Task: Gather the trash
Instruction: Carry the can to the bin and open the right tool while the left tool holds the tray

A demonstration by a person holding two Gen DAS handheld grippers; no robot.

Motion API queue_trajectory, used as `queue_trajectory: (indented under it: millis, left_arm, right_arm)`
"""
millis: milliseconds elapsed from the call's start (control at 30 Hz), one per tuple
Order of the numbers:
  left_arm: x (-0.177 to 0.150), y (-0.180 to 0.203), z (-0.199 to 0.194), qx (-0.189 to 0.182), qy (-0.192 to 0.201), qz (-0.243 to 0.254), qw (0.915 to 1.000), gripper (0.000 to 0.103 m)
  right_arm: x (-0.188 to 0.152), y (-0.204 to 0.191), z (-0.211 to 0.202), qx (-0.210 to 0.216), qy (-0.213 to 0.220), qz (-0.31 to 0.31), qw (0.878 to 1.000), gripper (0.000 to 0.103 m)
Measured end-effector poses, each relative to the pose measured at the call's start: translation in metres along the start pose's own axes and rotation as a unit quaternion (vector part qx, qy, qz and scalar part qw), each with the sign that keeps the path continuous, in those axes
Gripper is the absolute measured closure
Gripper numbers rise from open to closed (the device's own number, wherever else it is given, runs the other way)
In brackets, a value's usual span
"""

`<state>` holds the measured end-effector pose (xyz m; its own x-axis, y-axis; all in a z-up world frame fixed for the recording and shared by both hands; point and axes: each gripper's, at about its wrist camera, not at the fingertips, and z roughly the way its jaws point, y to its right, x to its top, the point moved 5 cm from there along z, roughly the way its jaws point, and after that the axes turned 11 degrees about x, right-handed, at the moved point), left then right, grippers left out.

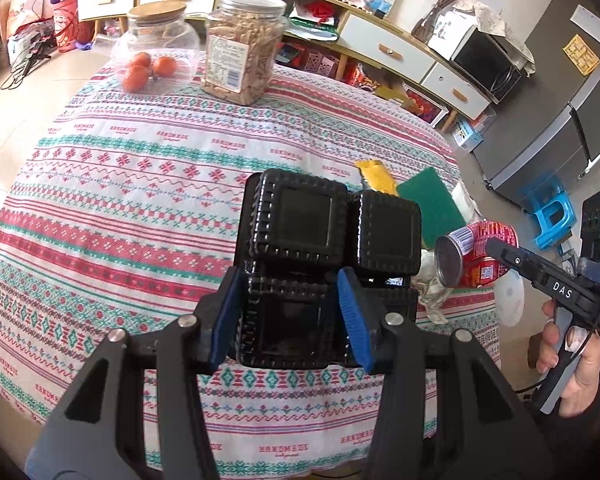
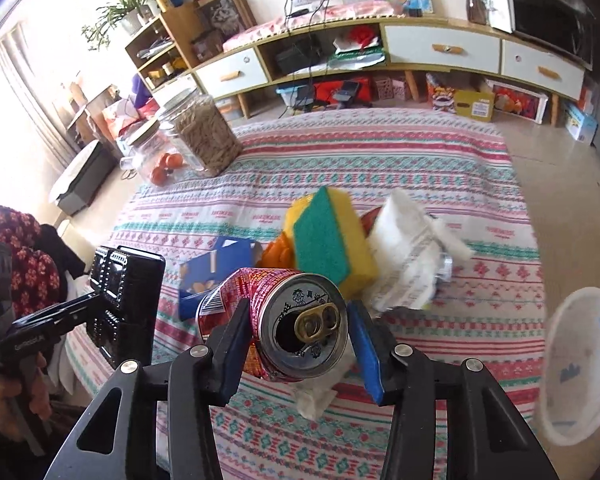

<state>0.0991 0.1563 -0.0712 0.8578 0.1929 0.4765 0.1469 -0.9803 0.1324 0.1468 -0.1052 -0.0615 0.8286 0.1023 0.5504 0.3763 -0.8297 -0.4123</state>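
A: What does the left gripper (image 1: 288, 316) have?

B: Its blue pads sit against both sides of a glossy black plastic tray with square beaded-edge compartments (image 1: 324, 240), so it is clamped on one compartment at the near end. The rest of the tray sticks out ahead of the fingers, above the striped patterned tablecloth (image 1: 120, 208).

A: And the right gripper (image 2: 300, 332)?

B: Closed on a dented red metal drink can with a gold pull tab (image 2: 296, 324). The can lies sideways between the pads, open mouth towards the camera, lifted clear of the cloth.

A: So where is the danger?

B: Two places, I think. The can is crumpled and round, and the pad to its right appears to catch only the rim. If the hand tips, it could roll out, and any liquid left inside would run onto the cloth.

A: And the tray?

B: It is held by one corner compartment with most of its weight forward of the tongs. It may sag or twist out of the grip.

A: Anything near the can?

B: Just beyond the right tongs lie a yellow sponge with a green scouring face (image 2: 328, 240), a crumpled white paper wrapper (image 2: 408, 252) and a blue cardboard box (image 2: 216, 268). To their right a white paper cup (image 2: 576, 364) lies near the table edge; a careless swing could knock it off.
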Motion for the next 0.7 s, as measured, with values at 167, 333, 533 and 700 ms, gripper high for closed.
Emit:
queue_trajectory:
  millis: [167,333,533,700]
  left_arm:
    - [0.003,0.028,-0.004,-0.013,0.008,0.021,0.9997,0.052]
    - [0.006,0.063,-0.005,-0.031,0.013,0.046,0.9984,0.052]
    - [0.006,0.11,0.0,-0.051,0.01,0.074,0.9959,0.052]
    - [0.003,0.148,0.004,-0.069,0.004,0.097,0.9929,0.052]
  right_arm:
    - [-0.008,0.024,-0.025,-0.022,0.007,0.018,1.0,0.055]
    - [-0.015,0.052,-0.053,-0.044,0.022,0.043,0.998,0.055]
    - [-0.025,0.088,-0.085,-0.067,0.035,0.079,0.994,0.055]
    - [-0.036,0.123,-0.11,-0.09,0.045,0.114,0.988,0.055]
